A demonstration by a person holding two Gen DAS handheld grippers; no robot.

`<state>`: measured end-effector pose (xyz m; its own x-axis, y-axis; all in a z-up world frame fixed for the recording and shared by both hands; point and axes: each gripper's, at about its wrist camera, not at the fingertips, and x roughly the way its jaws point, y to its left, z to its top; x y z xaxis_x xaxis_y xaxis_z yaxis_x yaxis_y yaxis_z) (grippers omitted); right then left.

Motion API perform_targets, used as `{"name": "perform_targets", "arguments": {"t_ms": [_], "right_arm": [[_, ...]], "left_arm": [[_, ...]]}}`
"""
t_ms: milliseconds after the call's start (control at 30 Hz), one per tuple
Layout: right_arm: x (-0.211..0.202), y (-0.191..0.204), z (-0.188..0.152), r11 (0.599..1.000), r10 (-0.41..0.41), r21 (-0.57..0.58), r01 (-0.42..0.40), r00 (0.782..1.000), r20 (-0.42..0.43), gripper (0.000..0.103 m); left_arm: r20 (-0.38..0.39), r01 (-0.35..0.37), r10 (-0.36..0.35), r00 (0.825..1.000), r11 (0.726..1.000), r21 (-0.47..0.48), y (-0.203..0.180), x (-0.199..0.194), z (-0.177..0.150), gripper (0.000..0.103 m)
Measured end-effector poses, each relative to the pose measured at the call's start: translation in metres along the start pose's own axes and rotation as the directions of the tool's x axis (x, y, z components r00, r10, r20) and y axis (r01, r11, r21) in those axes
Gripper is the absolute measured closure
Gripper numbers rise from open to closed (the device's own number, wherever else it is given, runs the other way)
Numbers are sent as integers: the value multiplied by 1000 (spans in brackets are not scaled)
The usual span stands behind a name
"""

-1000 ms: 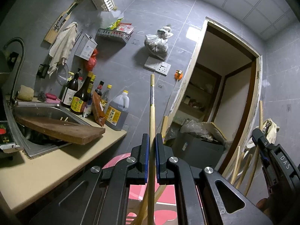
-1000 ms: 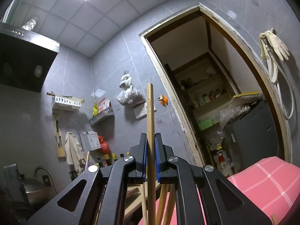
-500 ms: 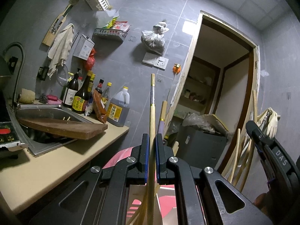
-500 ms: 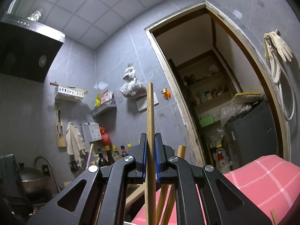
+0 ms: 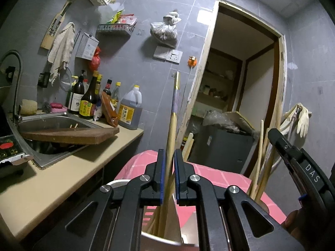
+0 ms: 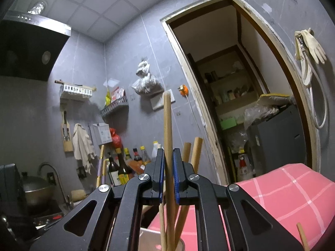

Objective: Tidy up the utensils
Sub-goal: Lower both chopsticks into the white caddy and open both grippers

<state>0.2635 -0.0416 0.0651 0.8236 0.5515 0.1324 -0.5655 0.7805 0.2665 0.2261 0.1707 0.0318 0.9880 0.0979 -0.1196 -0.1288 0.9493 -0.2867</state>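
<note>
My left tongs [image 5: 167, 173] stand around an upright chopstick [image 5: 173, 113] whose lower end goes down into a cup [image 5: 117, 183] beneath them, among other sticks. To the left runs the desk [image 5: 62, 173], with a sink [image 5: 48, 123] set in it and a cutting board [image 5: 69, 136] lying across the sink. Bottles [image 5: 104, 102] stand behind the board against the wall. My right tongs [image 6: 167, 173] stand around another chopstick [image 6: 167, 129], with a doorway [image 6: 240, 96] behind to the right.

White letters "DAS" stand on the black body of the right gripper [image 5: 278, 144], seen from the left wrist. Bottle labels [image 5: 125, 114] on the counter are too small to read.
</note>
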Motion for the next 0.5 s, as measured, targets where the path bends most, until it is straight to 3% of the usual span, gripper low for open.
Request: {"name": "perform_targets", "arguments": {"t_ms": [200, 333, 500], "right_arm": [[-7, -2, 0, 1000, -5, 0, 5, 1000, -22, 94], [-13, -3, 4, 1000, -9, 2, 9, 1000, -20, 77], [-23, -7, 11, 1000, -20, 4, 20, 1000, -24, 75]], "left_arm": [[-13, 13, -13, 1000, 1000, 0, 1, -6, -2, 96], [-10, 21, -21, 1000, 1000, -1, 2, -12, 1, 94], [-15, 41, -41, 999, 999, -6, 0, -21, 7, 76]]}}
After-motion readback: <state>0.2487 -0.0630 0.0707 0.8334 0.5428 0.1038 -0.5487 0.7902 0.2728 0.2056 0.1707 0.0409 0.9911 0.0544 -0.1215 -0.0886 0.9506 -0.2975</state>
